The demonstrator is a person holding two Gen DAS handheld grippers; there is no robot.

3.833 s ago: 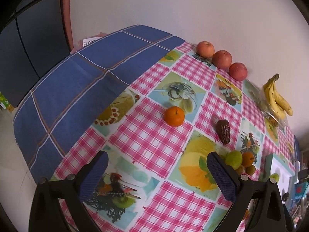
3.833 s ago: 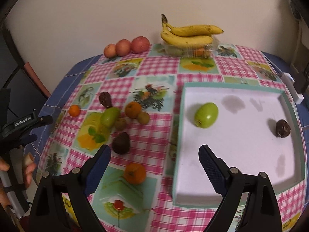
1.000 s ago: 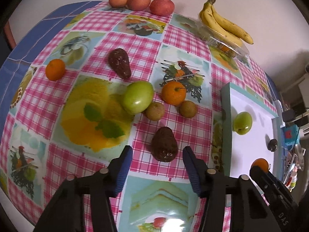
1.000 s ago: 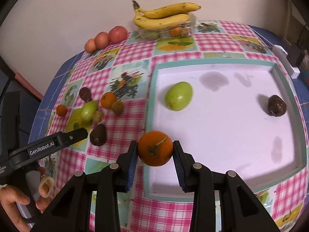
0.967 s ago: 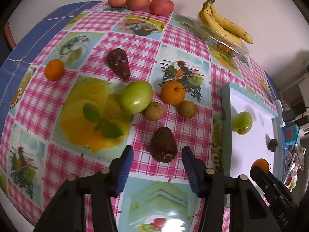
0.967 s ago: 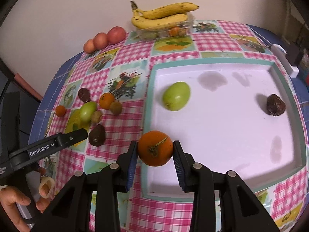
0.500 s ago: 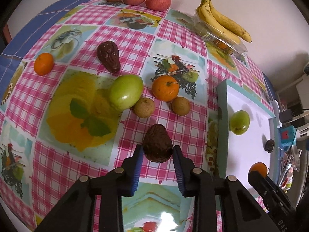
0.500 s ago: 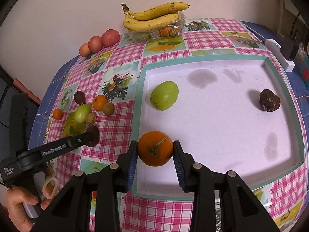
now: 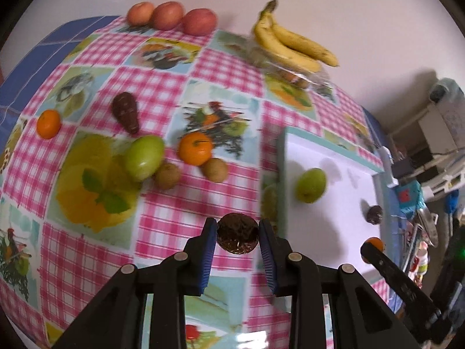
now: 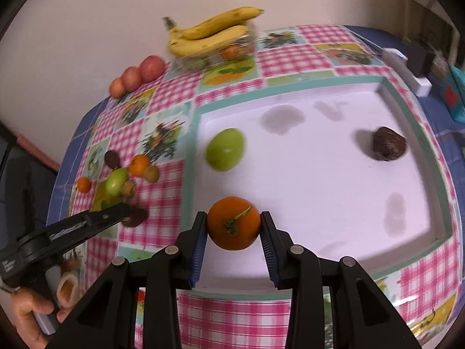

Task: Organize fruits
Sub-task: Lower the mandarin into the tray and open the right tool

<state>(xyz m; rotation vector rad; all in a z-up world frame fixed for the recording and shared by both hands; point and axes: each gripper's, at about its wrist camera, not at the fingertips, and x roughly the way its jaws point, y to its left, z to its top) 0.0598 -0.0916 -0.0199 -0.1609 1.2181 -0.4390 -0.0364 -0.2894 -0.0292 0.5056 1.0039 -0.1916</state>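
A dark brown avocado [image 9: 237,237] sits clamped between the blue pads of the left tongs [image 9: 237,240], which have just closed on it, lifted off the pink checked tabletop [image 9: 174,218] beside the white tray [image 9: 334,232]. The right tongs [image 10: 234,226] are clamped on an orange [image 10: 234,223] above the tray's near edge. Both fruits are round and held only at their sides, so either could likely slip or roll out. In the tray lie a green fruit [image 10: 225,153] and a dark fruit [image 10: 389,143]; a dropped fruit might knock them.
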